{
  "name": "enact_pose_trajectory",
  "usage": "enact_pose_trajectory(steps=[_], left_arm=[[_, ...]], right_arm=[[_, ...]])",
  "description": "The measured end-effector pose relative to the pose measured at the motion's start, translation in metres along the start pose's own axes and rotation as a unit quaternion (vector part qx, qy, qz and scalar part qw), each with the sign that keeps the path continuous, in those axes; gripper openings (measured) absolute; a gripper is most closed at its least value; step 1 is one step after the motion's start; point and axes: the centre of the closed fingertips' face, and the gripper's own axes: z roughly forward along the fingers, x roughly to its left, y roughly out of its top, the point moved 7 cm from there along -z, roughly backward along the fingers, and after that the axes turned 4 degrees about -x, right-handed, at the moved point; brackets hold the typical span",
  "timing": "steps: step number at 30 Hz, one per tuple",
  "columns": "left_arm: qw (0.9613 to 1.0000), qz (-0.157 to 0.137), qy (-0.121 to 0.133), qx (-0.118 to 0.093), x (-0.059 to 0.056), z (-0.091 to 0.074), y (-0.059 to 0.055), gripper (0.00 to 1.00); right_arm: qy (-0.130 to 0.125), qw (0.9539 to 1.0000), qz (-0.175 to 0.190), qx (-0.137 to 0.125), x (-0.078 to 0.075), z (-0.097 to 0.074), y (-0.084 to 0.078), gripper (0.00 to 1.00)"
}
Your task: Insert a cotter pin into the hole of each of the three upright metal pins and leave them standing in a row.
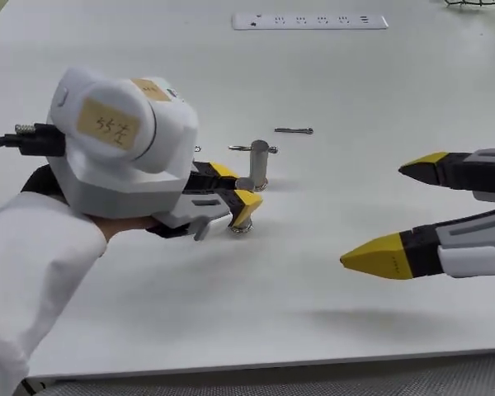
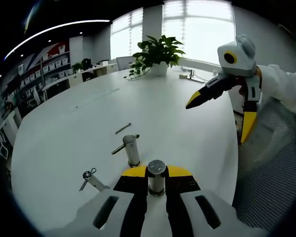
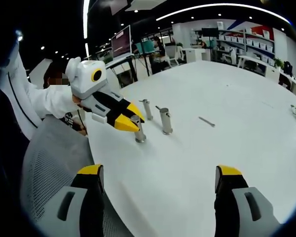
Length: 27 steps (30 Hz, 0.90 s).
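Steel, upright, and right in the grip: the clamped pin [image 2: 156, 177] stood on the white table [image 1: 231, 330] with its long axis vertical, flat head up and base down. The left gripper [image 1: 236, 186] had its yellow-tipped jaws closed on that pin's shaft from either side, held by a hand in a white sleeve [image 1: 33, 247].

Just beyond the clamped pin stood the second pin [image 1: 259, 165], also vertical. A cotter pin [image 1: 246, 148] ran crosswise through its top, lying level. Off to the left of the clamped pin in the left gripper view was the third pin [image 2: 92, 178], with its own cotter pin [image 2: 84, 180] hanging off near the head; in the right gripper view it looked upright.

Farther out past the clamped pin, a loose cotter pin [image 1: 294, 130] lay flat on the table, its length running side to side in the head view.

Well to the right of the clamped pin hovered the right gripper [image 1: 375, 214], jaws spread wide apart and pointing back towards it. Far beyond the clamped pin lay a white power strip [image 1: 310, 21].
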Motion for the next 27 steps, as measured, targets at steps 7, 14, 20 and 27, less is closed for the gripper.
enact_pose_trajectory(steps=[7, 14, 20, 27], left_arm=[[0.9999, -0.010, 0.011, -0.002, 0.003, 0.001, -0.006, 0.09], [0.9999, 0.003, 0.015, -0.006, 0.007, 0.001, -0.008, 0.09], [0.9997, -0.017, 0.013, -0.013, 0.009, -0.001, -0.011, 0.10], [0.9998, 0.001, 0.009, -0.016, 0.007, -0.003, -0.012, 0.10]], right_arm=[[0.002, 1.0000, 0.001, -0.002, 0.001, 0.000, 0.001, 0.92], [0.005, 1.0000, 0.001, 0.000, 0.002, 0.000, 0.002, 0.91], [0.007, 1.0000, 0.000, 0.002, 0.003, 0.001, 0.002, 0.91], [0.009, 1.0000, 0.002, 0.003, 0.005, 0.002, 0.001, 0.91]])
